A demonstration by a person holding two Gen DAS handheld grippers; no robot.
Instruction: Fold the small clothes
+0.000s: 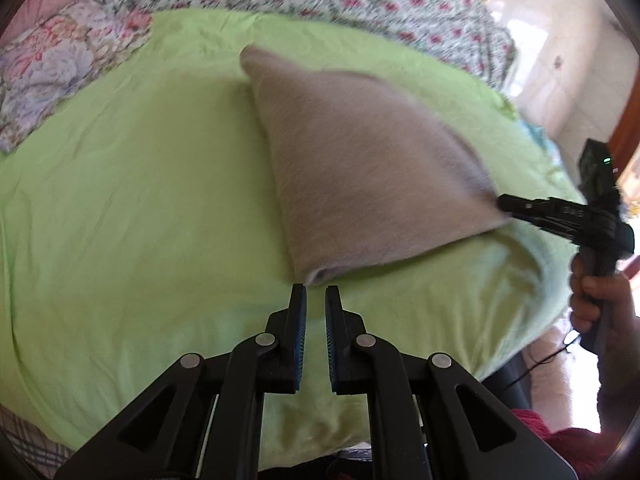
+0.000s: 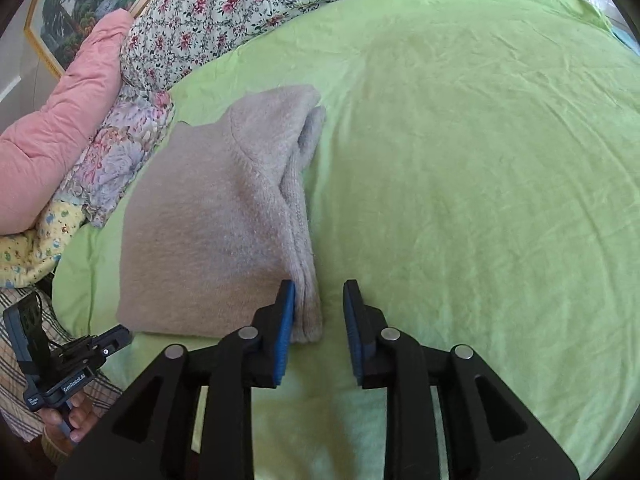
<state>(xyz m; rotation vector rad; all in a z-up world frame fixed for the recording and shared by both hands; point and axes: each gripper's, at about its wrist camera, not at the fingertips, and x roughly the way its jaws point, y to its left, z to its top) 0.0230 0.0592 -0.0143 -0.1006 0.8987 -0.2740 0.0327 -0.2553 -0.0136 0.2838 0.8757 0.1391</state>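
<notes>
A bed fills both views, its top covered by a light green sheet (image 2: 460, 160) with fine creases. In the right wrist view, nearest the lens, the right gripper (image 2: 319, 292) stands with its blue-padded jaws well apart; the left finger touches the near corner of the folded beige sweater (image 2: 212, 224), and nothing is pinched between the pads. The sweater lies flat on the sheet, running from the gripper toward 11 o'clock, its thick rolled edges stacked along its right side. At 8 o'clock the left gripper (image 2: 120, 338) shows small, in the person's left hand (image 2: 76, 420), near the sweater's near left corner.

In the left wrist view the left gripper (image 1: 316, 290) has its jaws drawn to a narrow slit, empty, their tips just short of the sweater's (image 1: 356, 164) closest corner. At 3 o'clock the right gripper (image 1: 506, 204) meets the sweater's far-right corner, gripped by the right hand (image 1: 596, 300); this view is blurred.

Farther off, at 10 o'clock in the right wrist view, sit a pink quilted cushion (image 2: 68, 128) and a pastel floral pillow (image 2: 120, 160), then a red-flowered bedspread (image 2: 248, 4) at 12 o'clock, and a framed landscape picture (image 2: 80, 4) behind.
</notes>
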